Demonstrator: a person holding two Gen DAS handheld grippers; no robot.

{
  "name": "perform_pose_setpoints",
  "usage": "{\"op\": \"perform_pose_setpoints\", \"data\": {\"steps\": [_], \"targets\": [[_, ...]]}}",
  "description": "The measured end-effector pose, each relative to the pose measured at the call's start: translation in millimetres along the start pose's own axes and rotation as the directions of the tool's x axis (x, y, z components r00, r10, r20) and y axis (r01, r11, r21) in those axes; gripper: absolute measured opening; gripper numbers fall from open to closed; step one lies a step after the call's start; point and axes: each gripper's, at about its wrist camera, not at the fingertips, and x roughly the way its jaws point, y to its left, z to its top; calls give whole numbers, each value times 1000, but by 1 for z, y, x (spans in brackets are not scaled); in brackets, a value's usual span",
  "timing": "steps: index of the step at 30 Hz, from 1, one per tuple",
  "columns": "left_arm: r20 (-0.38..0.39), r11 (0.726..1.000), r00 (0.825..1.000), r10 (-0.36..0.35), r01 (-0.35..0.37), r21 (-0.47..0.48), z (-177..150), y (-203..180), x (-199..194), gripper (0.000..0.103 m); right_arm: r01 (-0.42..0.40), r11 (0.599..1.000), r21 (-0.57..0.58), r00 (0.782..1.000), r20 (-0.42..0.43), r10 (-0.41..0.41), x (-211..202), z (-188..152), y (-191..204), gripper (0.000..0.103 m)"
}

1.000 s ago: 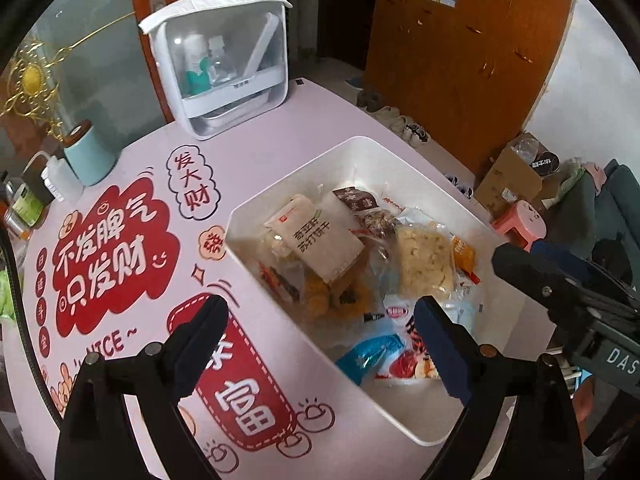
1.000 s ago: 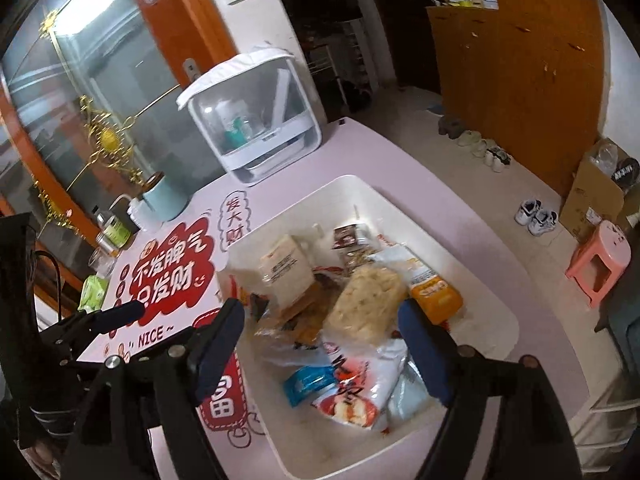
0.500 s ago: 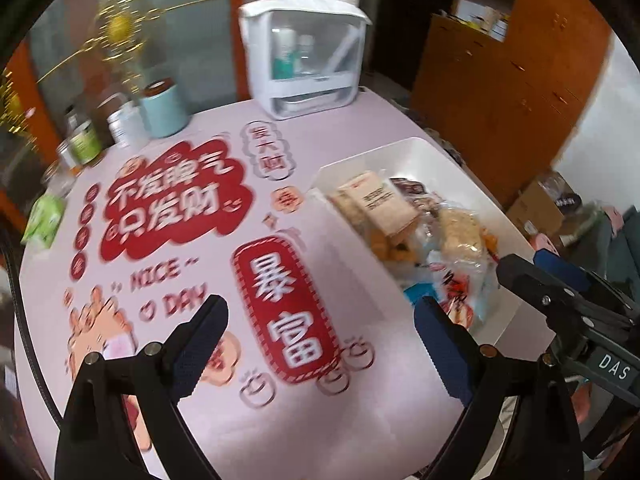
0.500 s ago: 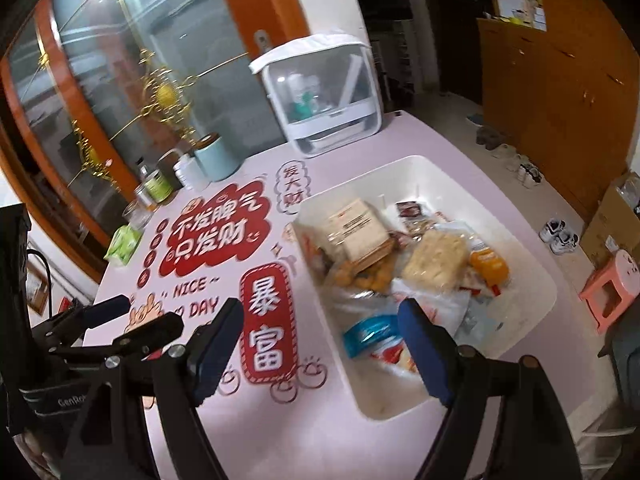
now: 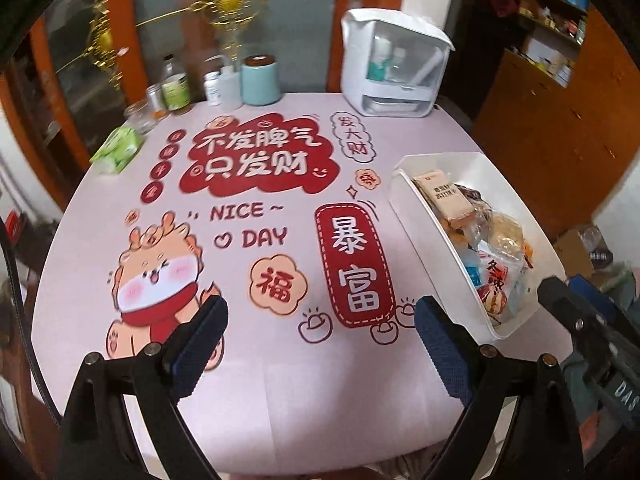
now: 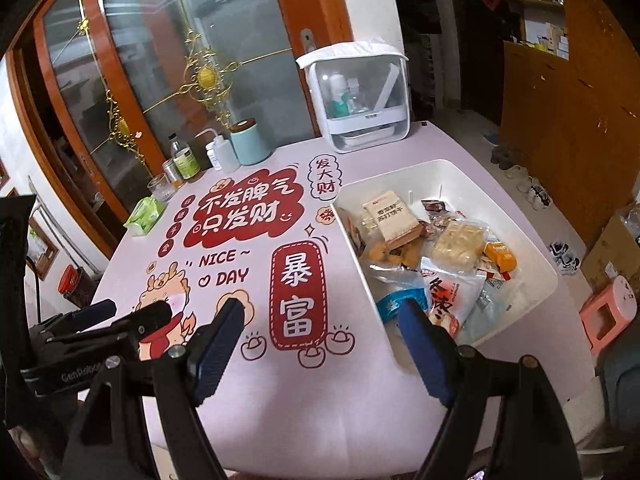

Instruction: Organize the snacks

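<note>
A white bin [image 6: 536,256] at the table's right side holds several snack packets: a beige cracker pack [image 6: 394,218], an orange pouch [image 6: 500,254] and a red-and-white jujube bag [image 6: 450,294]. The bin also shows in the left wrist view [image 5: 416,216]. My left gripper [image 5: 320,344] is open and empty above the table's near edge, left of the bin. My right gripper [image 6: 320,348] is open and empty, held above the near edge beside the bin's front corner.
The pink tablecloth [image 6: 256,240] carries red printed characters. At the back stand a white lidded organizer [image 6: 360,100], a teal canister [image 6: 250,142], bottles and jars [image 6: 184,162] and a green tissue pack [image 6: 144,214]. A pink stool [image 6: 608,312] and shoes are on the floor at right.
Both grippers have pulled back and away from the bin toward the table's near edge, so more of the table shows. Both stayed open and empty.
</note>
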Motion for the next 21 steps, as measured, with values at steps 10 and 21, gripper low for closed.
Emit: {"op": "perform_pose_setpoints", "data": {"steps": [10, 21], "targets": [[0, 995, 999, 39, -39, -94, -6, 8, -11, 94, -15, 999, -45, 1000, -19, 14, -9, -5, 17, 80], [15, 995, 998, 54, -53, -82, -5, 0, -14, 94, -1, 999, -46, 1000, -21, 0, -12, -3, 13, 80]]}}
